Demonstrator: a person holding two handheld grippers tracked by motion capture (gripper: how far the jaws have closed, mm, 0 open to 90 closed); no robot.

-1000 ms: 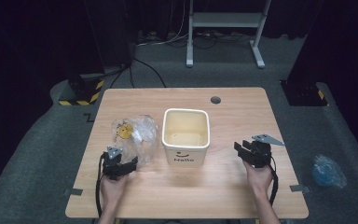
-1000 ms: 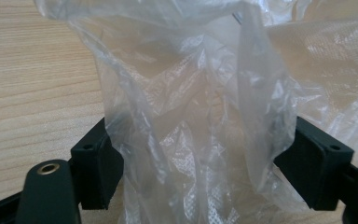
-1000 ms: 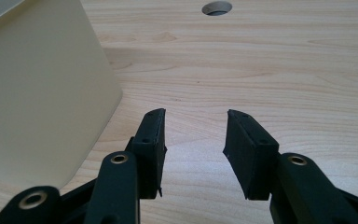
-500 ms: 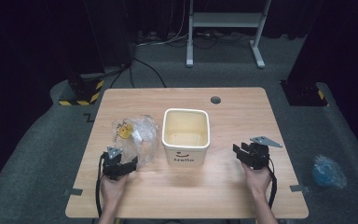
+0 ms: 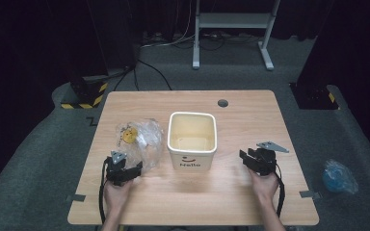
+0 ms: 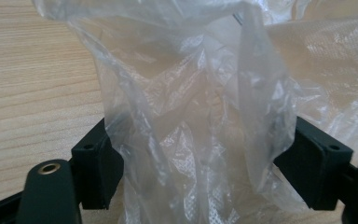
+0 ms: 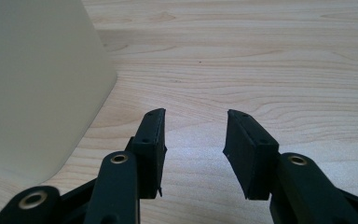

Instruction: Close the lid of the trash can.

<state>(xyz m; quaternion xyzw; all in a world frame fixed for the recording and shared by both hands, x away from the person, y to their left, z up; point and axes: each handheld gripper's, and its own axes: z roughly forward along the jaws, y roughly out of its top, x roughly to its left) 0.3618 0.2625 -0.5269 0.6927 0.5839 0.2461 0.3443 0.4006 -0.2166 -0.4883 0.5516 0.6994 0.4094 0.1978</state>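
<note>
A crumpled clear plastic bag (image 5: 142, 139) with something yellow (image 5: 130, 134) inside lies on the wooden table (image 5: 250, 120), left of a cream bin (image 5: 192, 115). My left gripper (image 5: 124, 168) sits at the bag's near edge. In the left gripper view the film (image 6: 191, 116) lies between the wide jaws of my left gripper (image 6: 205, 144) and reaches both pads without looking squeezed. My right gripper (image 5: 250, 159) rests low, right of the bin. In the right gripper view, my right gripper (image 7: 196, 130) is open over bare wood, with the bin wall (image 7: 32, 84) at the left.
A round cable hole (image 5: 223, 103) sits in the table's far side. On the floor lie a blue bag (image 5: 339, 175) to the right and a yellow-black striped block (image 5: 84, 101) to the left. A white stand (image 5: 231, 29) is behind the table.
The right gripper has drifted slightly toward the person and a little left. The left gripper and the bag have stayed put.
</note>
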